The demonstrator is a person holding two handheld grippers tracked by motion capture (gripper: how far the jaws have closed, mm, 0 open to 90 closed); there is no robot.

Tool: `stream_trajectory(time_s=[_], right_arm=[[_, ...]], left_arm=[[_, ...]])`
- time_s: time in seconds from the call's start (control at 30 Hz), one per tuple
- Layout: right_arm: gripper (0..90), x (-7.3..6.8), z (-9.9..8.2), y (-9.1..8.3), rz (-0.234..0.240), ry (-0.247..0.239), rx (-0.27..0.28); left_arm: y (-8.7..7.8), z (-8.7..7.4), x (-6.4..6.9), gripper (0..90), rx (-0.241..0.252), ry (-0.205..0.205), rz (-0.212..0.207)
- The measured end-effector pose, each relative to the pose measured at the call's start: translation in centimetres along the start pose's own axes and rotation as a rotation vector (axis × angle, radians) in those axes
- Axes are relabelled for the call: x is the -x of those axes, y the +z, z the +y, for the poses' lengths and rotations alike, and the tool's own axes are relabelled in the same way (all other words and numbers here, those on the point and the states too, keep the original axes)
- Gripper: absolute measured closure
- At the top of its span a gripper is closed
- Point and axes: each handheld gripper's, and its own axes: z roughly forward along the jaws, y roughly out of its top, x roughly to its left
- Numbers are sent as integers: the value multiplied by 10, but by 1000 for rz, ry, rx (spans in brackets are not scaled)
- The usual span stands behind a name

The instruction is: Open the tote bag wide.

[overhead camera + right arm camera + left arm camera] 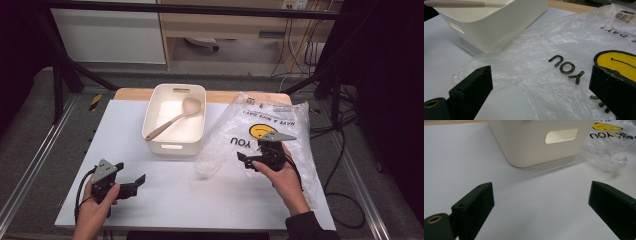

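Observation:
A cream plastic bin (198, 118) stands mid-table with a beige spoon (175, 120) lying slantwise inside, bowl at the far right corner. A clear plastic bag (292, 131) printed with a yellow smiley and "YOU" lies flat to the bin's right. My right gripper (244, 161) hovers over the bag's near-left part, jaws open and pointing left, with nothing held. In the right gripper view its jaws (541, 80) stand wide above the bag (544, 45), bin (499, 27) and spoon handle (456, 3) ahead. My left gripper (131, 172) rests open near the front left; its jaws (541, 195) face the bin (536, 147).
White paper (165, 200) covers the wooden table (132, 93). Black frame bars (60, 75) stand at the left and right. Cables (345, 165) trail off the right side. A crumpled end of the bag (606, 155) lies near the bin's front right corner.

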Motion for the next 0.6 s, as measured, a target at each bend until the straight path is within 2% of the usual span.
stream_trajectory(time_s=[0.3, 0.4, 0.6], right_arm=[[66, 5, -5, 1, -8, -17, -31], [66, 8, -8, 0, -14, -8, -39], [65, 18, -13, -1, -51, -5, -64]], left_arm=[[-2, 1, 0, 59, 5, 4, 0], [-2, 1, 0, 59, 7, 4, -1], [-2, 1, 1, 59, 6, 5, -3]])
